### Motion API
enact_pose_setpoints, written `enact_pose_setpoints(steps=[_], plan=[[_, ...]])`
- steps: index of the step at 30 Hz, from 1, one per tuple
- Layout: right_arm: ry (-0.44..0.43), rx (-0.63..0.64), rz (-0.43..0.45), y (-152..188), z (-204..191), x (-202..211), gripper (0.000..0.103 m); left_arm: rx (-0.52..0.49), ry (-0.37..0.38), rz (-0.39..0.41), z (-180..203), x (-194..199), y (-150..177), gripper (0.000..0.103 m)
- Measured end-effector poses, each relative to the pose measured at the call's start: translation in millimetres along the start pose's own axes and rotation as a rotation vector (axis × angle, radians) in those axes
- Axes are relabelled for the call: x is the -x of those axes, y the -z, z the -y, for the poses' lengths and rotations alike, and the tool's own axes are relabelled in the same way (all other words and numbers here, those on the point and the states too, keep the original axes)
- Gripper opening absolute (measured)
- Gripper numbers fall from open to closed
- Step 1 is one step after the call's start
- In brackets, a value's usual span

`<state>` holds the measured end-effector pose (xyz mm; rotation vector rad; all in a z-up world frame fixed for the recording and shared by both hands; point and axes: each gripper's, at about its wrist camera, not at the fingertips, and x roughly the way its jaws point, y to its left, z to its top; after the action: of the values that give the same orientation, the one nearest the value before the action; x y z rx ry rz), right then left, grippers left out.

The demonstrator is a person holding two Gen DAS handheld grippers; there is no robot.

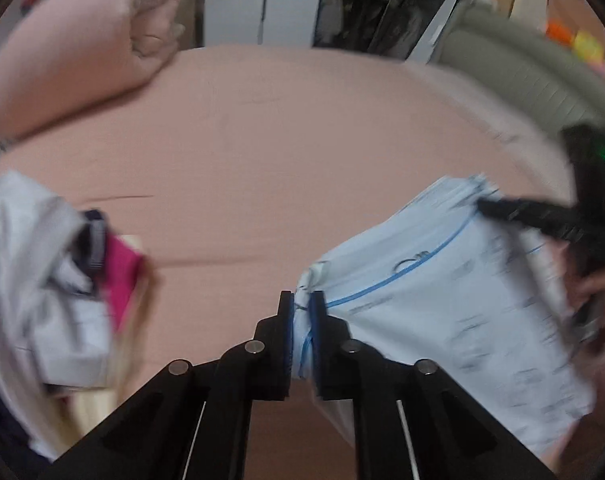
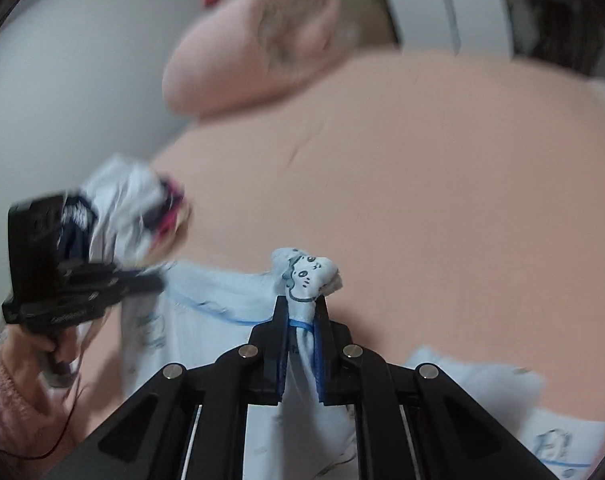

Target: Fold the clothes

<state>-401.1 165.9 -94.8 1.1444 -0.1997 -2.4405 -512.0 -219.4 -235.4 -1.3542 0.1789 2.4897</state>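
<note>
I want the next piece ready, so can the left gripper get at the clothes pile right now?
Probably not yet: the left gripper is shut on the light blue garment, as is the right gripper. The clothes pile lies uncovered on the bed.

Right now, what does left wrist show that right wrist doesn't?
Left wrist only: the grey couch and the right gripper from outside. Right wrist only: a hand in a pink sleeve holding the left gripper. Both: the light blue garment, pinched by each gripper, the pink bed, the rolled blanket, the clothes pile.
</note>
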Motion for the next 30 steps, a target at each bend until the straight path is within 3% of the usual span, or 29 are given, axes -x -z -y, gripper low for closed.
enact_pose_setpoints(steps=[2, 3, 5, 8, 10, 11, 12, 14, 16, 17, 18, 19, 22, 26, 28, 30], plan=[[0.119, -0.046, -0.148, 0.5, 22.0, -32.9, 0.009, 0.001, -0.078, -0.091, 2.4, -24.5, -3.4, 0.008], [0.147, -0.082, -0.187, 0.8, 33.5, -39.1, 0.009, 0.005, -0.073, -0.091, 10.2, -31.4, -10.9, 0.008], [0.140, -0.138, -0.189, -1.1, 49.0, -37.9, 0.009, 0.030, -0.038, -0.042, -1.1, -21.2, -16.1, 0.008], [0.111, -0.178, -0.150, -4.5, 52.7, -34.1, 0.010, 0.140, 0.106, 0.030, -45.6, 7.8, -1.2, 0.014], [0.037, -0.163, -0.209, -5.9, 46.1, -42.4, 0.010, 0.222, 0.153, 0.012, -65.2, -3.5, 5.7, 0.037], [0.009, -0.145, -0.229, -9.4, 43.6, -41.6, 0.010, 0.255, 0.162, -0.020, -76.4, -13.6, 19.0, 0.058], [-0.002, -0.125, -0.242, -10.3, 38.3, -40.8, 0.010, 0.272, 0.171, -0.060, -86.9, -21.0, 35.4, 0.060], [-0.004, -0.094, -0.264, -8.5, 26.6, -47.5, 0.010, 0.281, 0.198, -0.110, -92.9, -32.8, 40.3, 0.060], [0.006, -0.098, -0.285, -18.2, 4.9, -88.9, 0.011, 0.266, 0.220, -0.117, -97.4, -40.8, 41.8, 0.059], [0.018, -0.103, -0.295, -15.9, 1.5, -92.7, 0.011, 0.260, 0.229, -0.122, -101.2, -44.4, 40.8, 0.052], [0.026, -0.106, -0.302, -13.3, -3.1, -99.0, 0.011, 0.258, 0.234, -0.130, -107.0, -47.3, 37.7, 0.035], [0.026, -0.109, -0.307, -11.4, -6.0, -101.1, 0.012, 0.255, 0.239, -0.138, -112.9, -50.2, 34.6, 0.030], [0.025, -0.105, -0.324, -9.2, -14.4, -98.8, 0.014, 0.288, 0.260, -0.161, -130.4, -54.7, 30.9, 0.029], [0.060, -0.034, -0.339, -5.4, -21.0, -81.3, 0.028, 0.347, 0.332, -0.226, -157.6, -48.0, 42.3, 0.030], [0.090, -0.008, -0.375, -4.1, -22.4, -80.1, 0.029, 0.342, 0.341, -0.225, -159.0, -45.7, 45.9, 0.030], [0.046, -0.034, -0.386, 2.8, -19.0, -88.5, 0.031, 0.338, 0.340, -0.198, -159.1, -44.4, 44.2, 0.029]])
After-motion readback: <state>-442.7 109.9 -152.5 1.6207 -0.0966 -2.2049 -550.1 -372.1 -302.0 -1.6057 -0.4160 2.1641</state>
